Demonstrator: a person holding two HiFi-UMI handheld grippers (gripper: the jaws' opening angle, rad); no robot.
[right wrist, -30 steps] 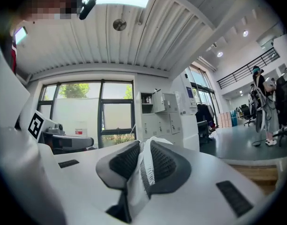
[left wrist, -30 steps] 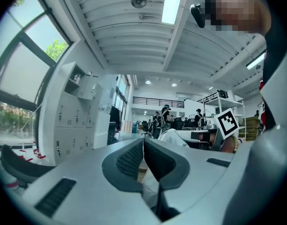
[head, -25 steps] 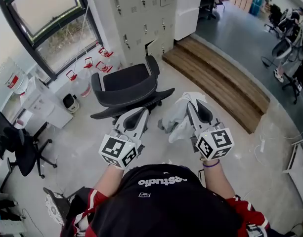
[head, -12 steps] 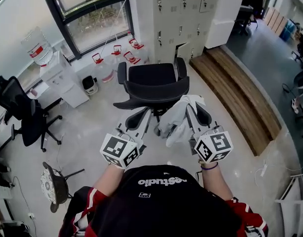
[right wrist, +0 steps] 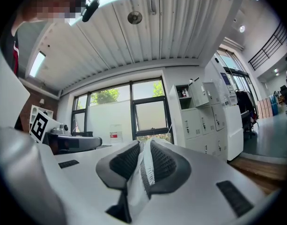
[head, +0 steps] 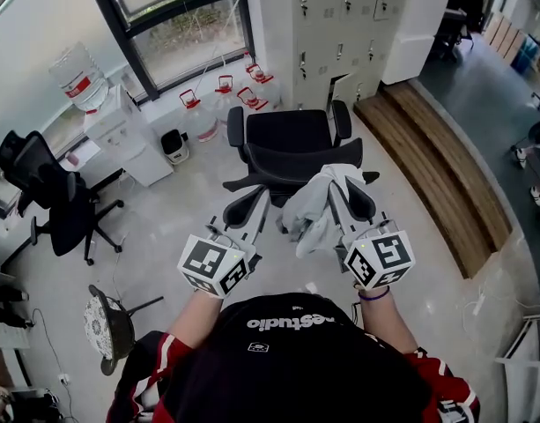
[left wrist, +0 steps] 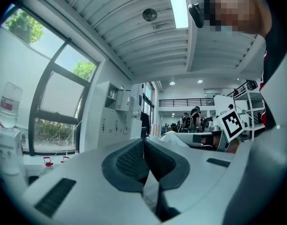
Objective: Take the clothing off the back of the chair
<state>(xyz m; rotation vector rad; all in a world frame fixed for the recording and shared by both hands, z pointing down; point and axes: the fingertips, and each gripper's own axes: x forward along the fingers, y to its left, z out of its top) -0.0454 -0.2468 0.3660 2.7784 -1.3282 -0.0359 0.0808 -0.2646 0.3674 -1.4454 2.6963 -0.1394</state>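
The right gripper [head: 342, 186] had the clothing [head: 311, 211], a pale grey-white bundle, pinched in its jaws. In the right gripper view you could see a fold of the fabric [right wrist: 144, 167] squeezed right between the two dark ribbed pads [right wrist: 164, 163], with the jaws nearly together on it. From the head view the rest of the garment drooped down off the jaw tips, between the two grippers. It overlapped the near edge of the black office chair [head: 292, 144], but whether it touched the chair wasn't clear from that angle.

The left gripper [head: 259, 197] sat just beside it. Its jaws were pressed together with nothing in them, pads meeting tip to tip in the left gripper view [left wrist: 144, 146]. Both grippers were held out level in front of the person.

Behind the chair stood a wall of pale lockers [head: 331, 16], some water jugs [head: 221, 95] on the floor under the window and a wooden step [head: 437, 166] off to the right. Another black chair [head: 58, 205] stood well apart on the left.
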